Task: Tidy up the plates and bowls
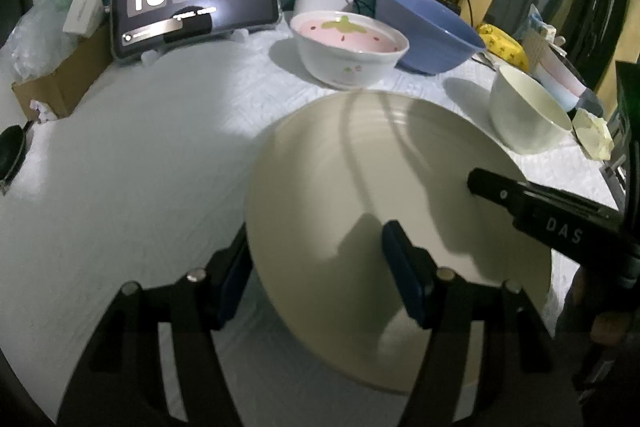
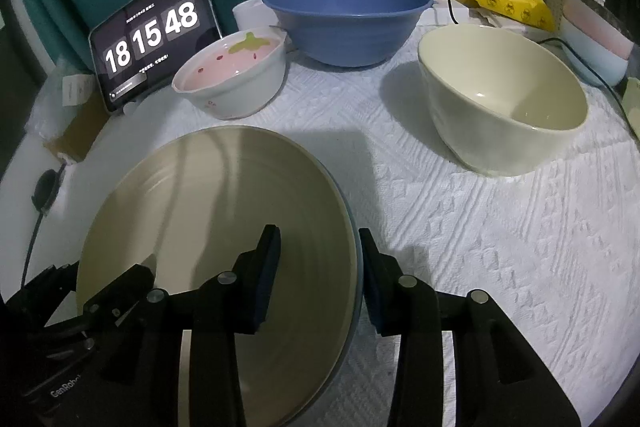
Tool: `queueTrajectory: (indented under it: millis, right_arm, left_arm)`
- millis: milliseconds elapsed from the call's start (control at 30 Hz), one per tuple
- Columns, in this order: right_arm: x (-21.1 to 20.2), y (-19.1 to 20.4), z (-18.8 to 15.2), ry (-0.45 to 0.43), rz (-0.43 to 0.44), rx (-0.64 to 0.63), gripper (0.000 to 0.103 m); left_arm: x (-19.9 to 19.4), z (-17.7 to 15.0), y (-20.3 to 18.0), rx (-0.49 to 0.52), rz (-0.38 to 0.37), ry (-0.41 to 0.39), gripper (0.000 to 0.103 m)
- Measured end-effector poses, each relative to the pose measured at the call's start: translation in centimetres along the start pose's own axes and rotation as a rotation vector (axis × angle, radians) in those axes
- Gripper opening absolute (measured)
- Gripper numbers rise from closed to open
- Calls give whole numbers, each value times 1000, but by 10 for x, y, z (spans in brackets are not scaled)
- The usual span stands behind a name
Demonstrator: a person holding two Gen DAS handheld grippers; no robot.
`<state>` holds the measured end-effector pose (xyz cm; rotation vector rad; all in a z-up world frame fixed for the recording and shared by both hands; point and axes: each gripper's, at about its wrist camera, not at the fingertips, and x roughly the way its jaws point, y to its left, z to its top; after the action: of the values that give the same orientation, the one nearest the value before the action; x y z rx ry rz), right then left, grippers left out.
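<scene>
Right gripper [image 2: 318,269]: we straddle the right rim of the cream plate [image 2: 224,227], jaws not visibly clamped | Left gripper [image 1: 316,267]: likewise astride its left rim, grip unclear | Plate: lower left of the right view, seemingly over a blue-edged plate | Remaining: strawberry bowl [image 2: 236,75], blue bowl [image 2: 348,13], cream bowl [image 2: 504,99] stand unnested, upper frame.

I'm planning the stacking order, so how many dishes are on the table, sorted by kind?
Plates: 1, the wide cream ceramic plate.
Bowls: 3, the large blue ceramic bowl, the cream ceramic bowl, and the white bowl with a pink strawberry-painted inside.
Total: 4 dishes.
</scene>
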<state>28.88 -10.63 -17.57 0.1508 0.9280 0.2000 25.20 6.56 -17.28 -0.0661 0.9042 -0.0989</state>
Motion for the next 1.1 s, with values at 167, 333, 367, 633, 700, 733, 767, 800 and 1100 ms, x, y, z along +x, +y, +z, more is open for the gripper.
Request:
queueTrajectory:
  millis: [167, 333, 367, 633, 700, 733, 767, 800, 1100]
  right_arm:
    - [0, 1, 0, -1, -8, -6, 41]
    - [-1, 3, 0, 3, -18, -21, 42]
    - [-1, 3, 1, 4, -19, -23, 42]
    - [-11, 0, 7, -11, 3, -24, 42]
    - [-20, -2, 11, -36, 1, -31, 42]
    - [-27, -3, 14, -51, 3, -34, 42]
    - [-31, -4, 16, -62, 4, -36, 42]
    - [-34, -6, 17, -70, 5, -38, 42]
    - [-66, -27, 42, -163, -5, -53, 42]
  left_arm:
    - [0, 0, -1, 10, 11, -6, 66]
    - [-1, 0, -4, 20, 31, -9, 66]
    - [-1, 0, -5, 26, 32, -5, 66]
    - [-18, 7, -3, 31, 97, -32, 66]
    - [-28, 12, 0, 5, 111, -64, 66]
    - [-33, 15, 1, -5, 112, -78, 66]
    - [-38, 17, 1, -15, 111, -97, 66]
    - [-42, 21, 1, -23, 108, -115, 66]
    - [-57, 54, -30, 13, 60, -204, 66]
